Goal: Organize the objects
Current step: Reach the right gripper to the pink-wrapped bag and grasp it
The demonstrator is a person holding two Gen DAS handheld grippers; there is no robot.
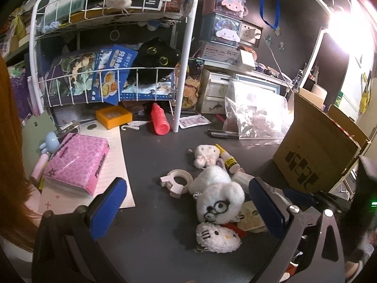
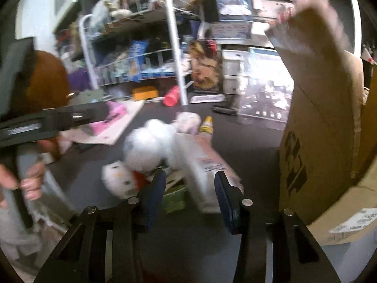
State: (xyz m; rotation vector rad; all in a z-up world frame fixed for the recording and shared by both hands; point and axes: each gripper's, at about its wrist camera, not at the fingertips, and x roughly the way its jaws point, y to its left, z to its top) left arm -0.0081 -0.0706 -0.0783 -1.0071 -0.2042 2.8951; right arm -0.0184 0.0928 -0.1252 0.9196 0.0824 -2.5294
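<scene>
A pile of small things lies on the dark desk: a white plush with glasses (image 1: 218,194), a Hello Kitty plush (image 1: 218,237), a small white plush (image 1: 205,156), a glue bottle (image 1: 227,159) and a tape dispenser (image 1: 176,180). My left gripper (image 1: 188,208) is open above the desk, its blue pads on either side of the plush pile. My right gripper (image 2: 190,195) is open and close to a white tube (image 2: 205,165) beside the white plush (image 2: 148,146). The right wrist view is blurred by motion.
An open cardboard box (image 1: 315,148) stands at the right, also in the right wrist view (image 2: 322,108). A white wire rack (image 1: 113,75) full of books stands behind. A pink tissue pack (image 1: 77,165), a red bottle (image 1: 160,119), an orange box (image 1: 114,116) and a plastic bag (image 1: 256,115) lie around.
</scene>
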